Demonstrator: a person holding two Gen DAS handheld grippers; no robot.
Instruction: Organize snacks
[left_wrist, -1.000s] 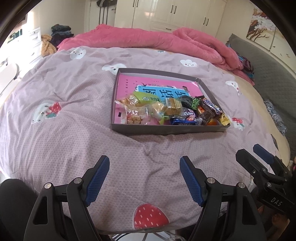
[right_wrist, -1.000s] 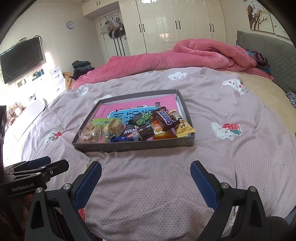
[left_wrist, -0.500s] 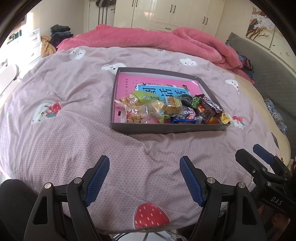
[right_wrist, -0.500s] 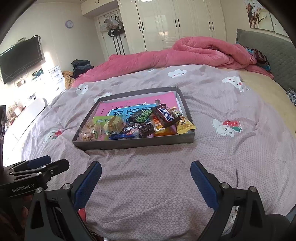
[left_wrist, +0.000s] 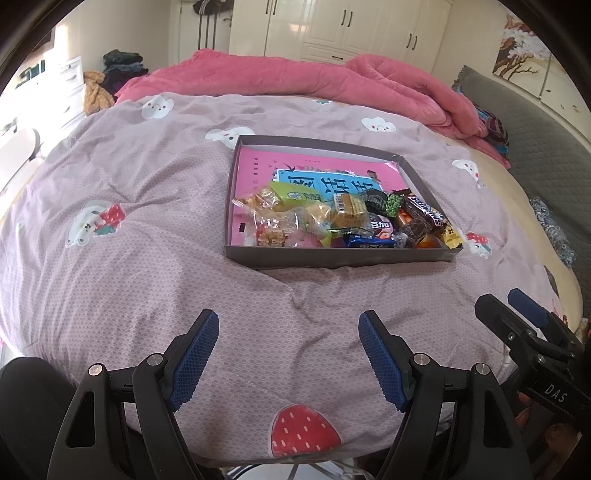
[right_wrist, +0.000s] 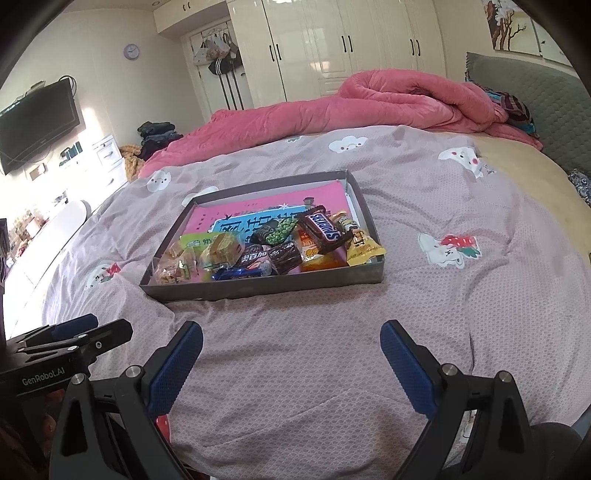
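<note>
Two grippers, left gripper (left_wrist: 288, 325) and right gripper (right_wrist: 291, 336), both released; one snack tray (left_wrist: 332, 260)

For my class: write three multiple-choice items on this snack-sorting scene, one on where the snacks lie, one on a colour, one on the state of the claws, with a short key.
1. Where do the snacks lie?
A. Loose on the bedspread
B. In the shallow grey box, crowded toward its near edge
C. On the pink blanket

2. What colour are the pads of the left claw?
A. Blue
B. Red
C. White

3. How do both claws stand?
A. Each shut on a snack
B. Left open, right shut
C. Both open, holding nothing

Key:
1 B: the wrappers sit inside the grey box, its far half showing only the pink sheet.
2 A: both pads are ribbed blue.
3 C: the right claw and the left each frame only bare bedspread.
</note>
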